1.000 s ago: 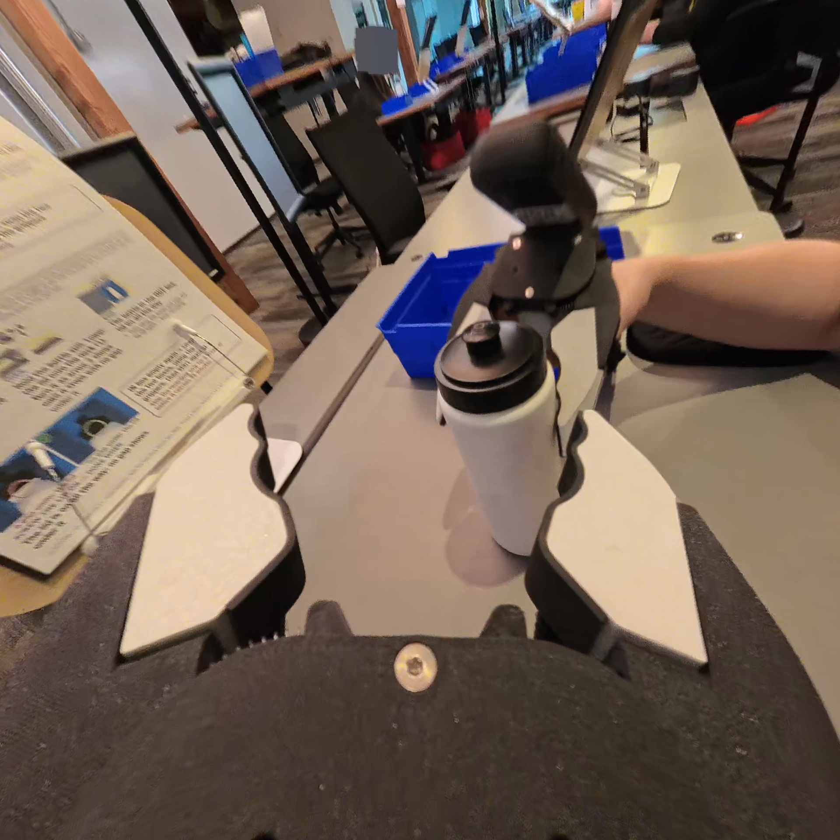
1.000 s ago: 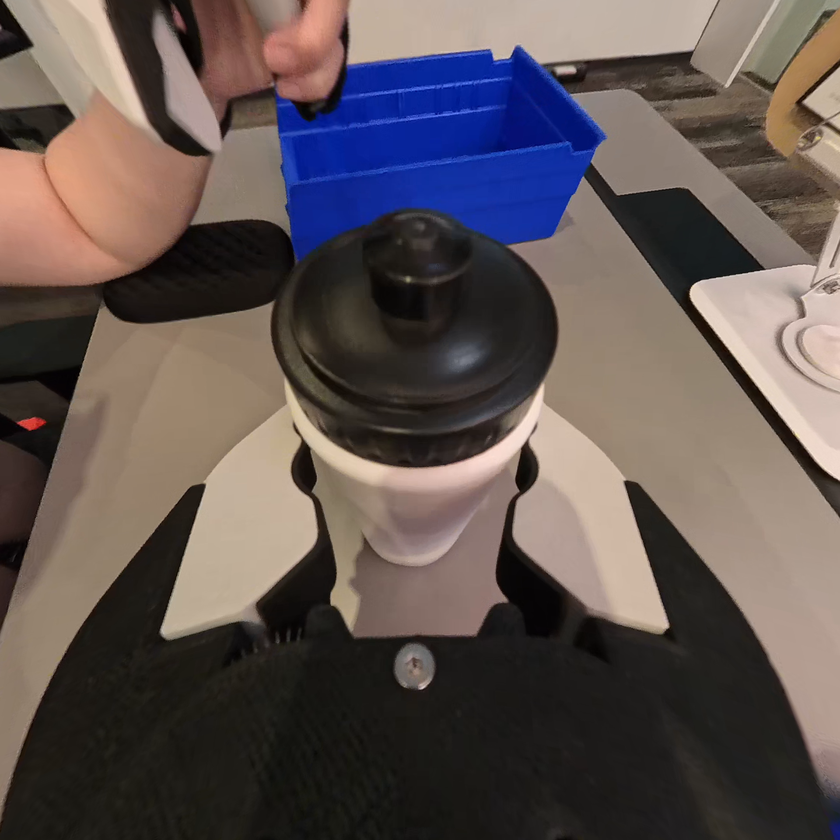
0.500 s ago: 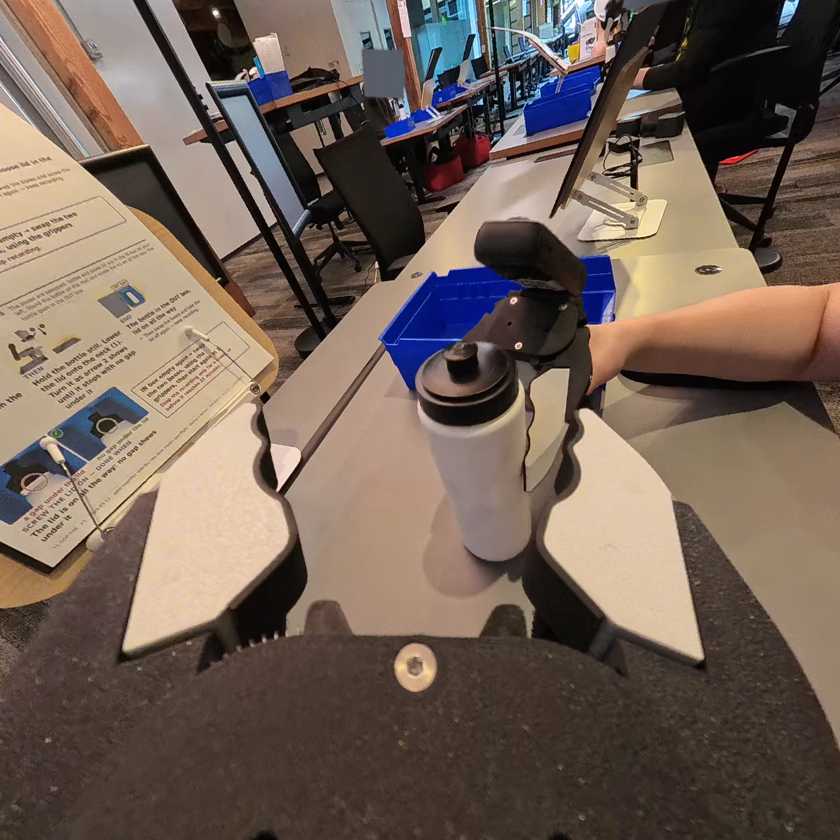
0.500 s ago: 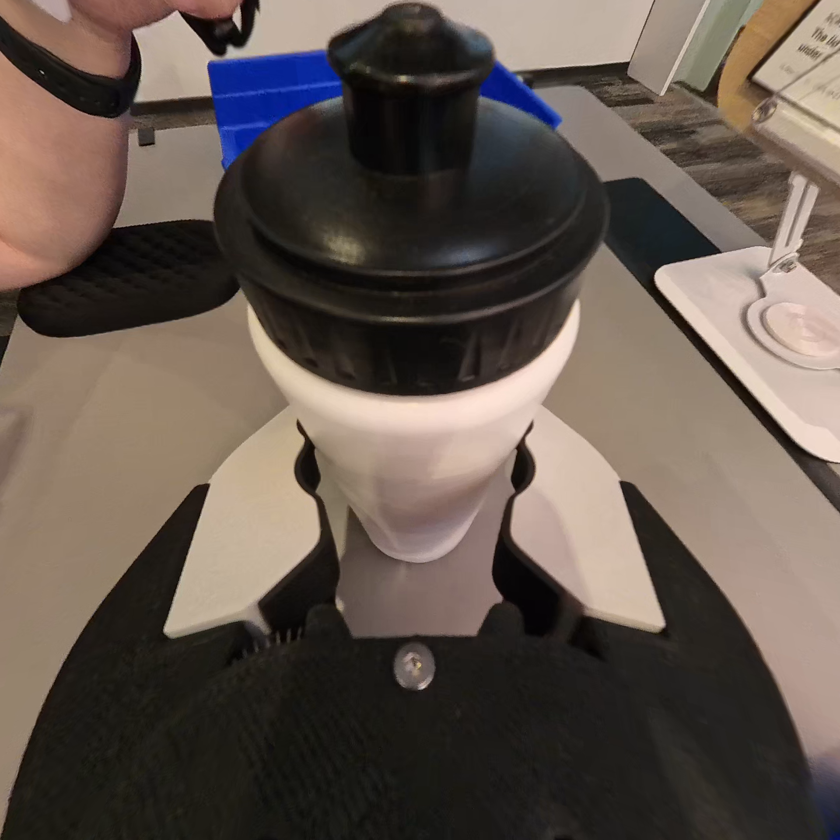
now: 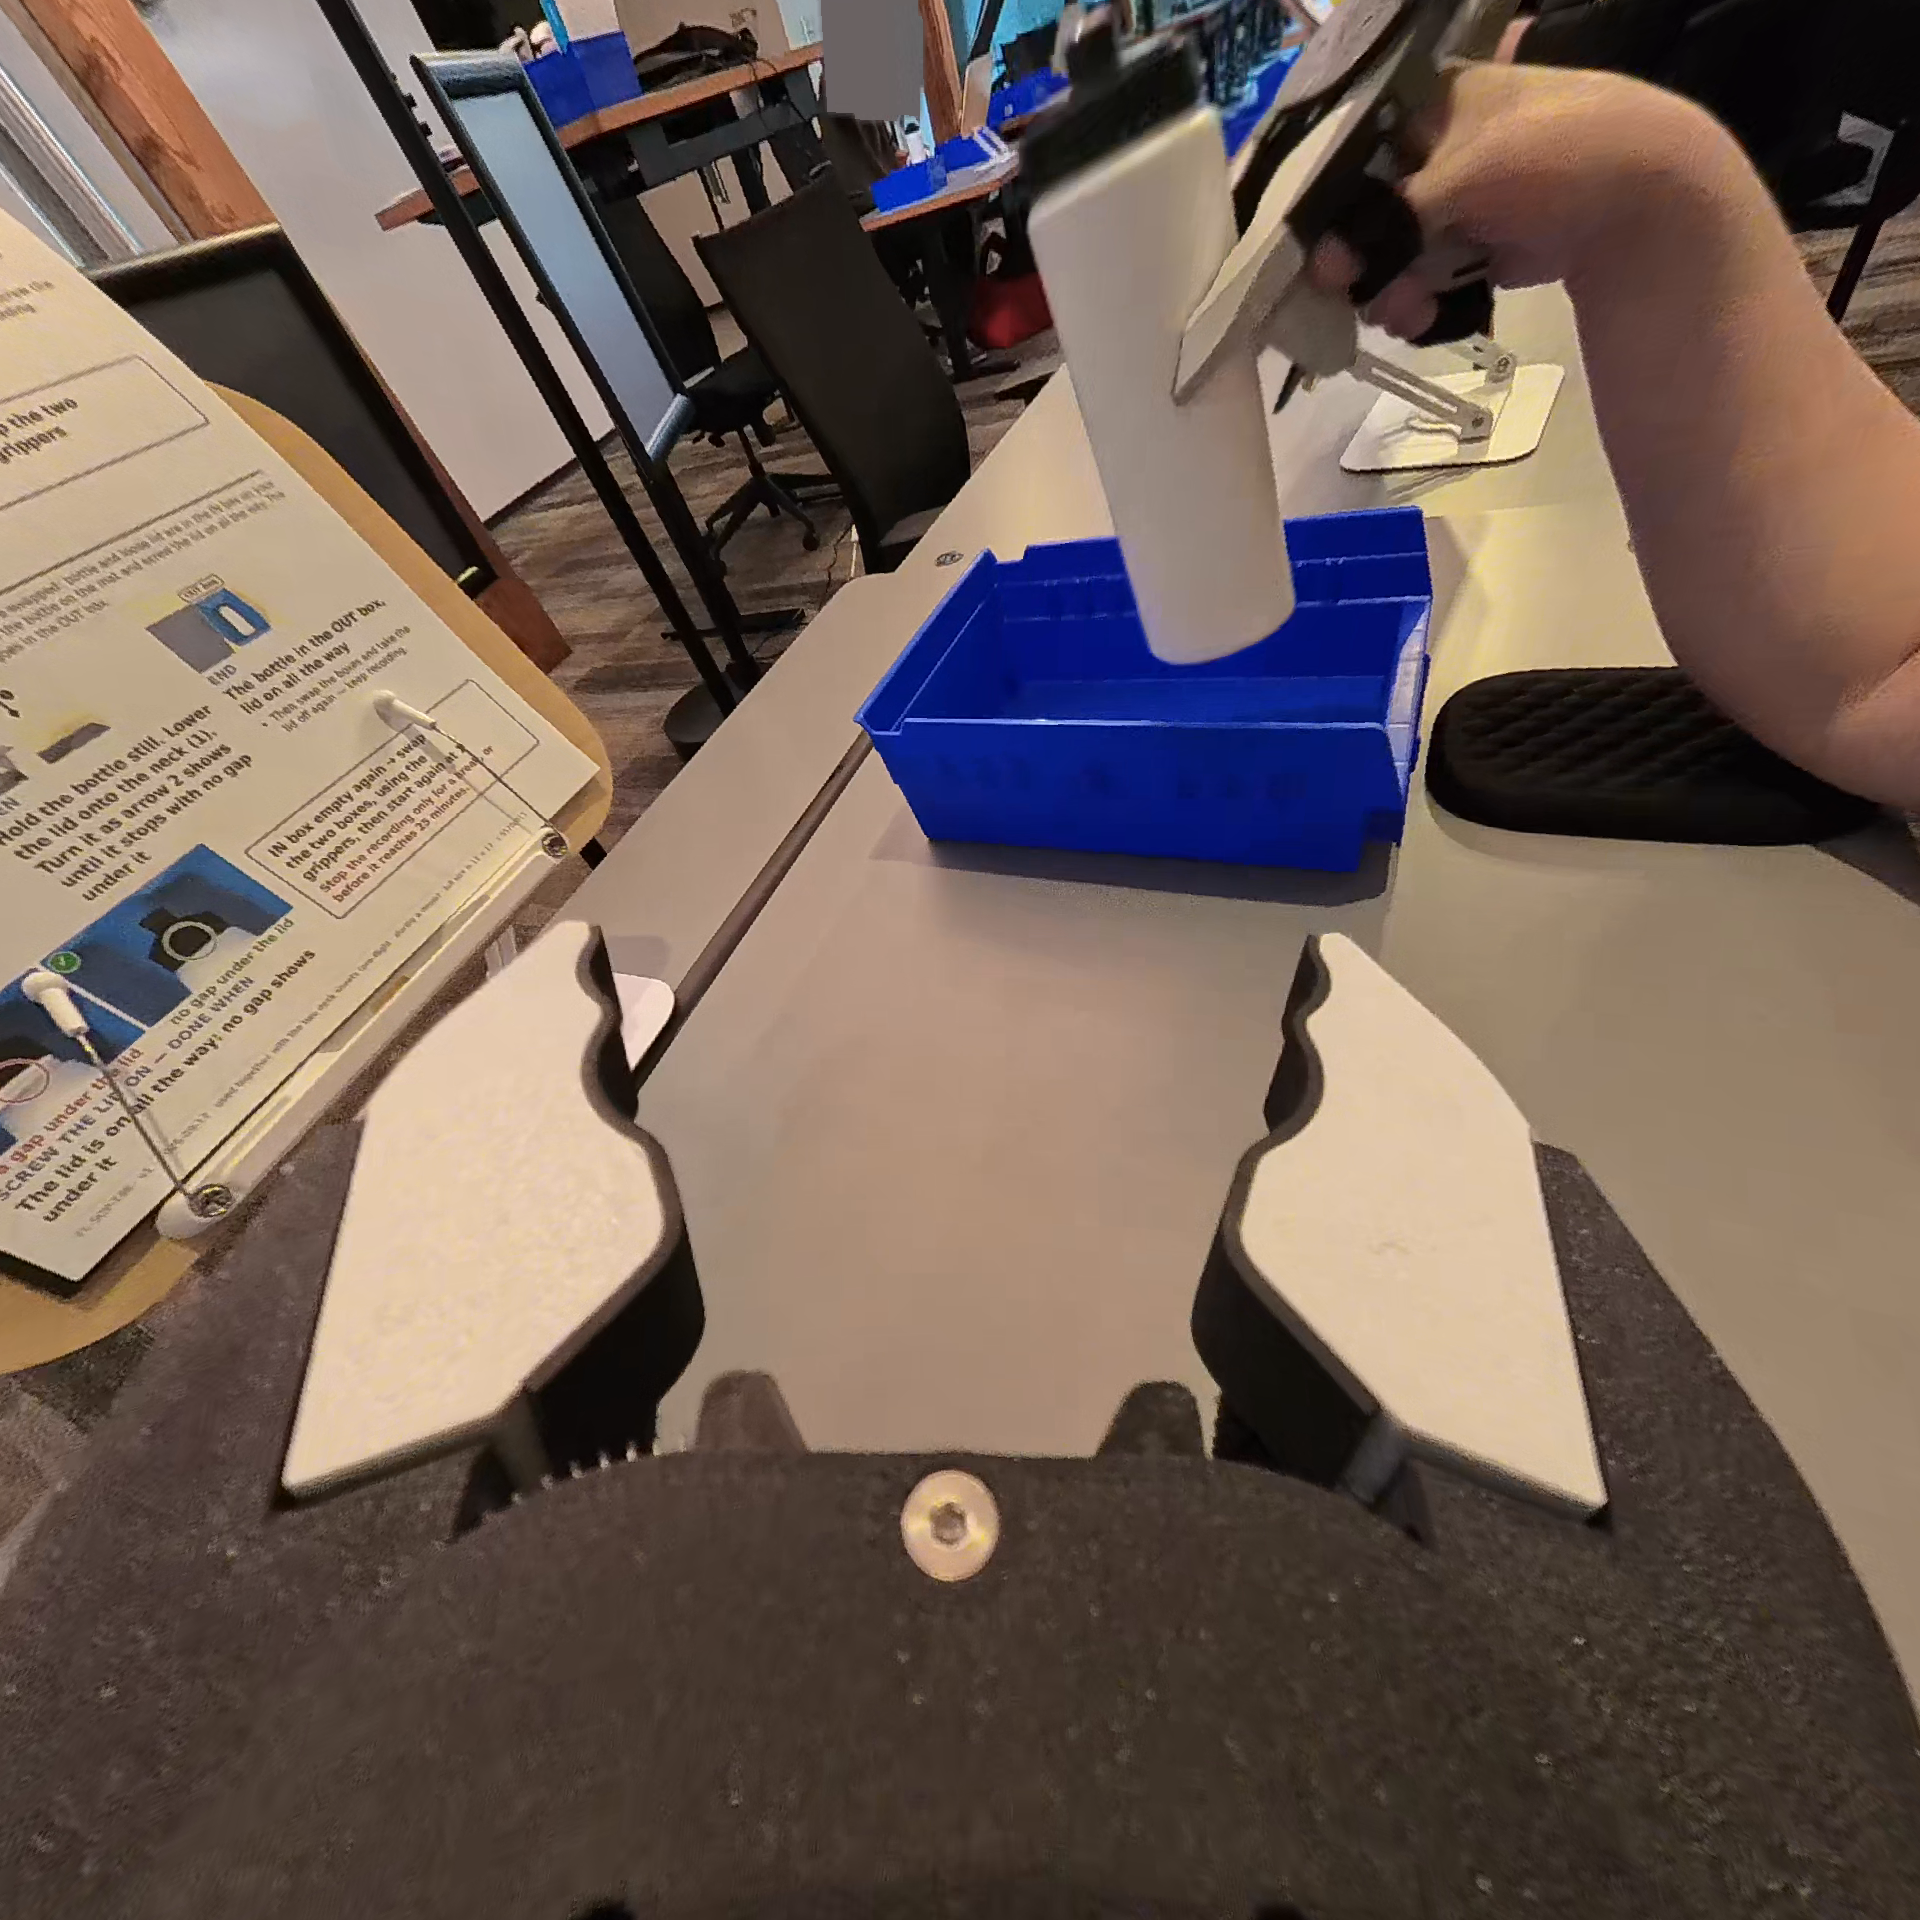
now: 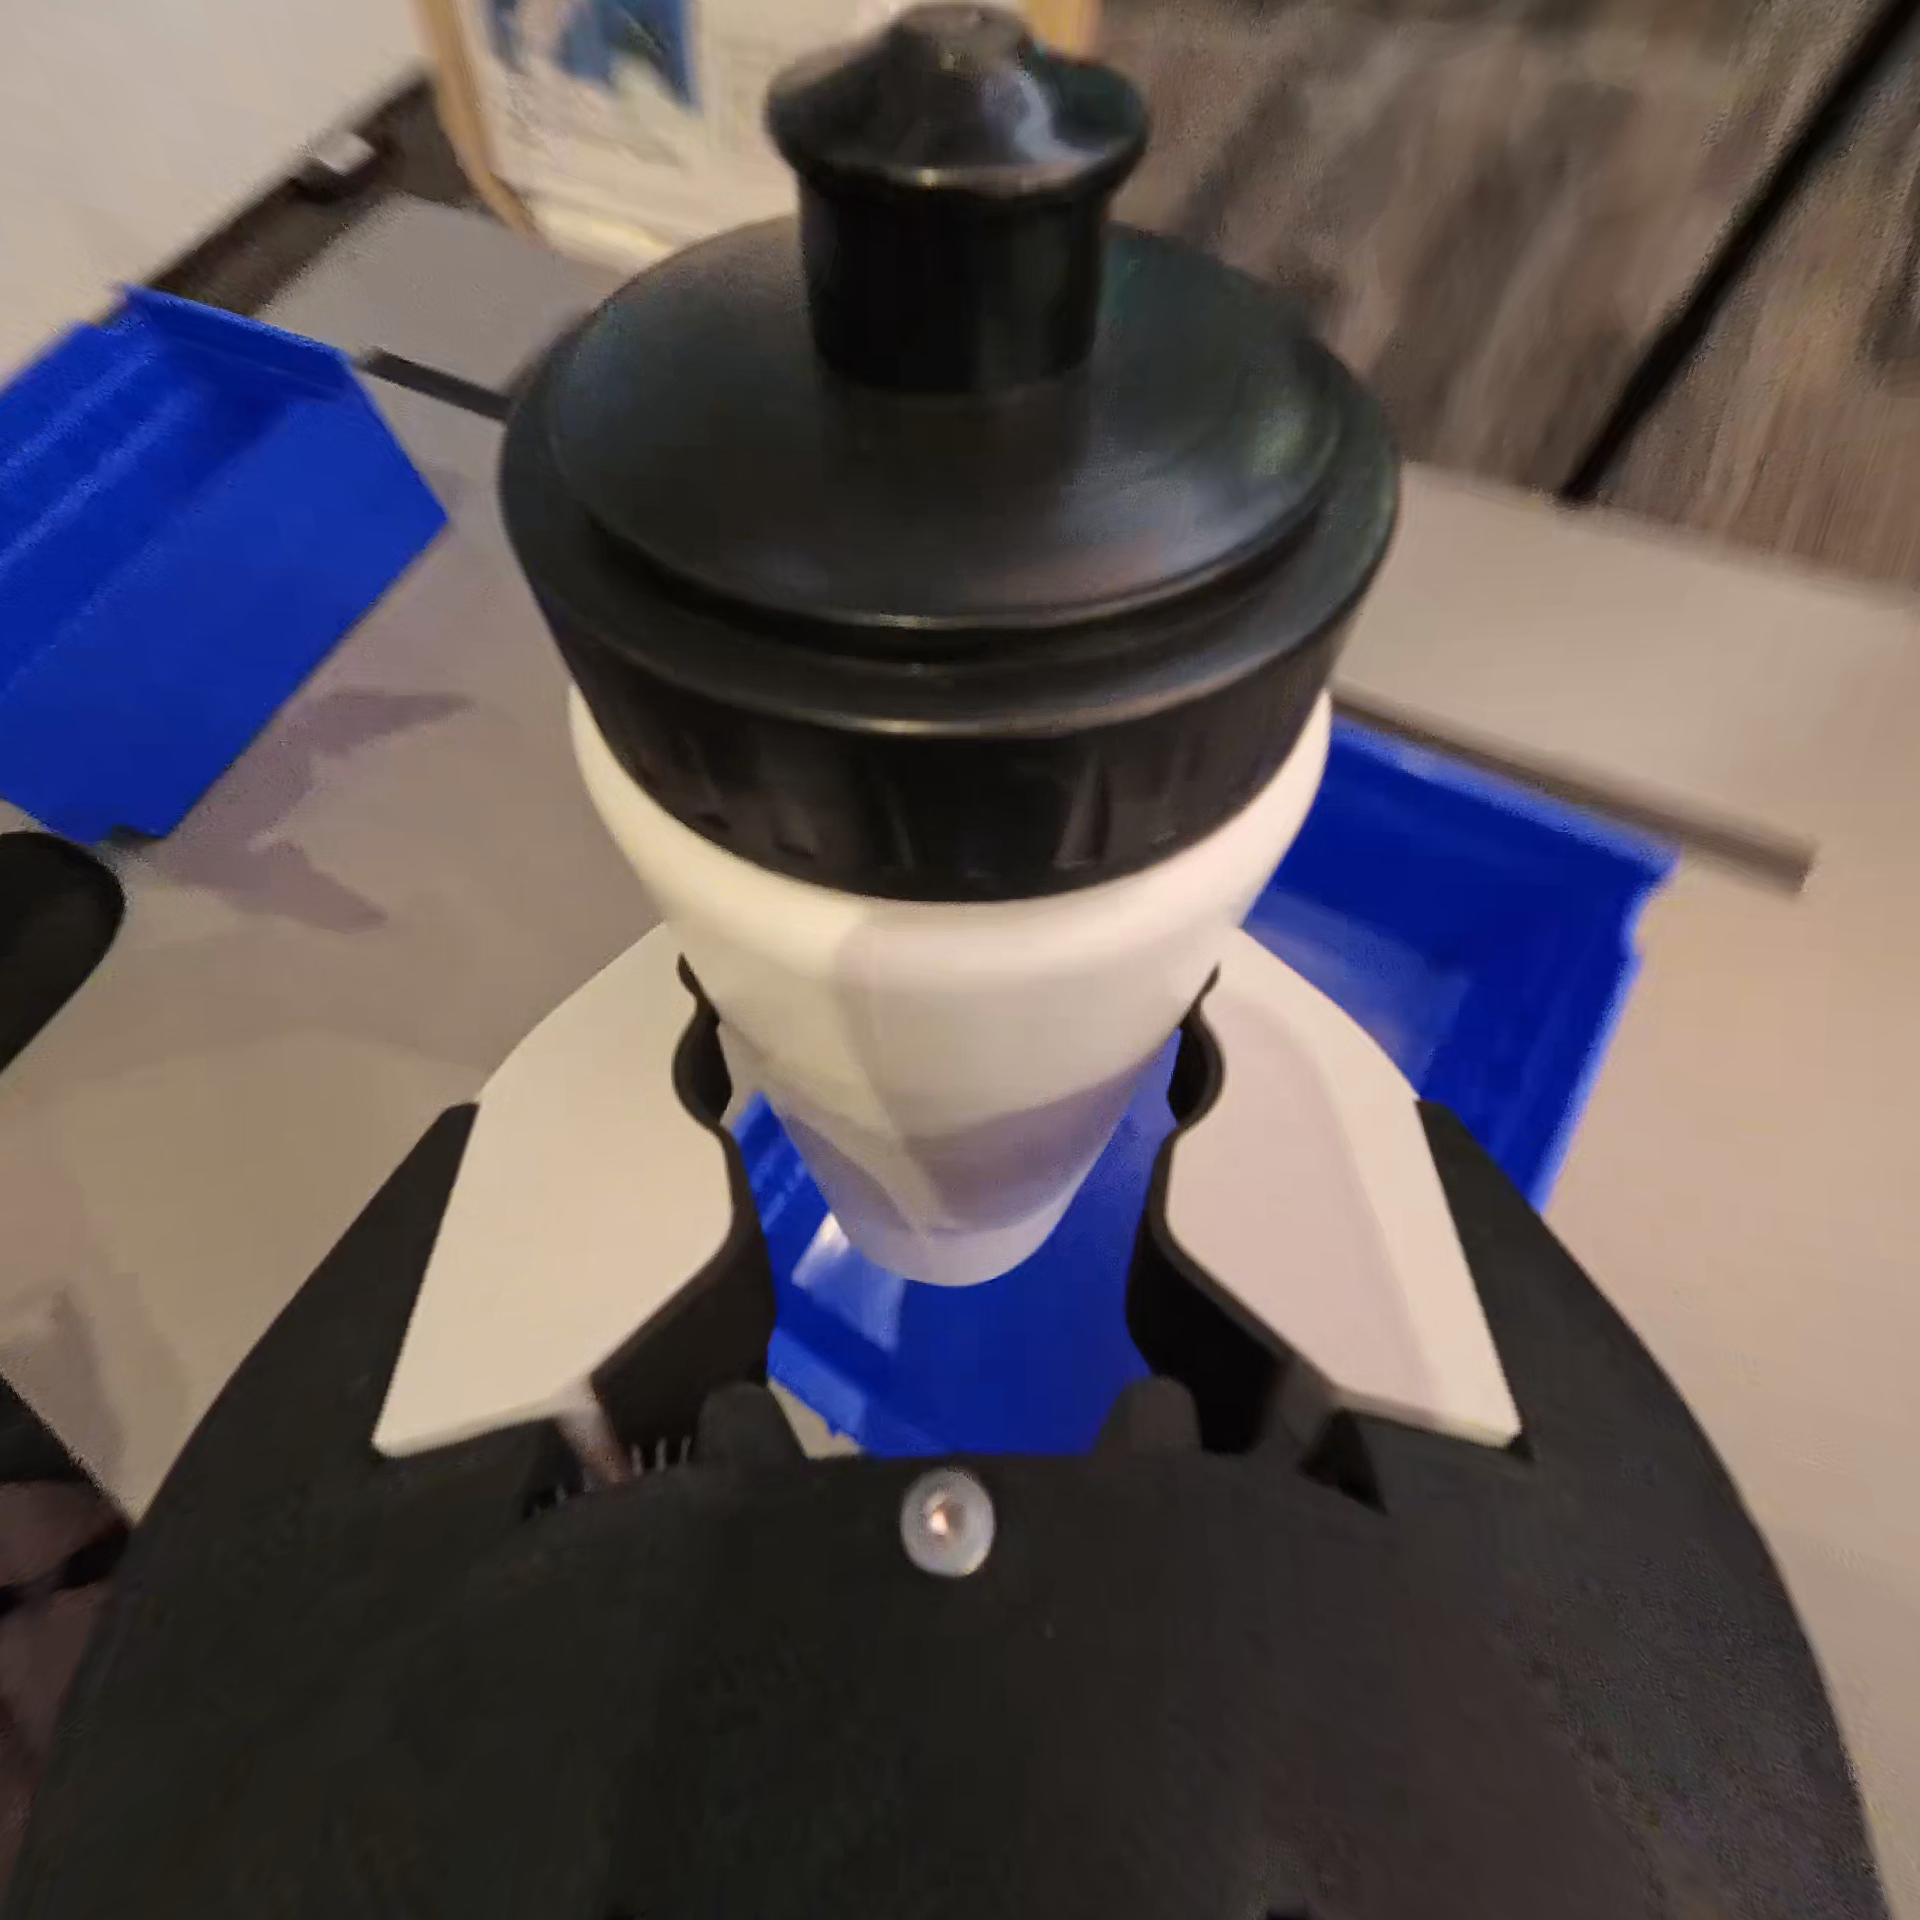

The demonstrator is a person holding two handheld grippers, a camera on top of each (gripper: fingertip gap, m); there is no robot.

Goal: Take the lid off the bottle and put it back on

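A white bottle with a black lid screwed on hangs in the air, tilted, above a blue bin. My right gripper is shut on the bottle's body below the lid; it also shows in the left wrist view, held by a hand. Under the bottle the right wrist view shows the blue bin. My left gripper is open and empty, low over the grey table, well short of the bin.
An instruction board stands at the left table edge. A black wrist pad lies right of the bin under the person's forearm. A second blue bin sits to the left in the right wrist view. A monitor stand is behind.
The right gripper has lifted the bottle off the table from between my left fingers and carried it up over the blue bin. The left gripper stays open.
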